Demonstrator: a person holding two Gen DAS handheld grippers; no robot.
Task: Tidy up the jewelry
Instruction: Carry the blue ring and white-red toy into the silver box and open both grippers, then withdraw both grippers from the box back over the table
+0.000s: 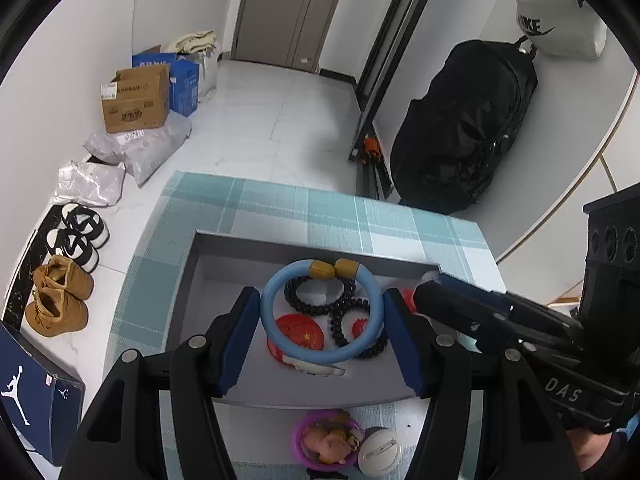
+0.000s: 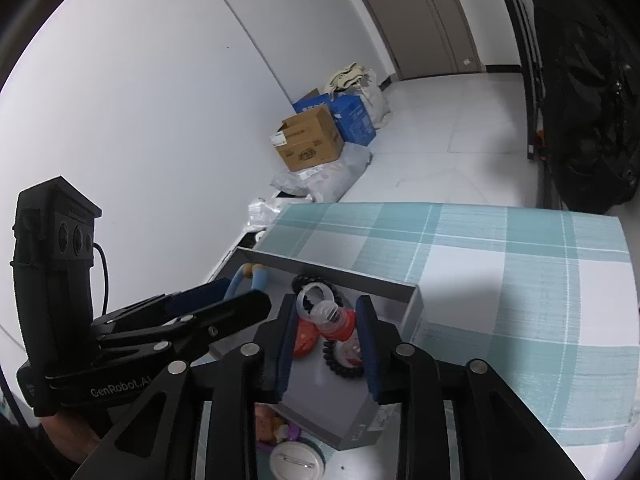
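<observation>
A grey tray [image 1: 224, 256] sits on the teal plaid table. My left gripper [image 1: 320, 316] is open around a light blue bangle [image 1: 276, 332] with two tan beads, which rests in the tray over a black bead bracelet [image 1: 340, 304] and red round badges [image 1: 300, 332]. My right gripper [image 2: 326, 334] is over the tray [image 2: 416, 312], its fingers on either side of a clear and red ring-topped trinket [image 2: 328, 316]; whether they touch it is unclear. The blue bangle [image 2: 258, 276] shows behind the left gripper.
A purple bowl of small trinkets [image 1: 328, 444] and a white round badge [image 1: 378, 456] sit on the table in front of the tray. Boxes, bags and shoes line the floor at left. A black backpack [image 1: 464, 128] stands at the far right.
</observation>
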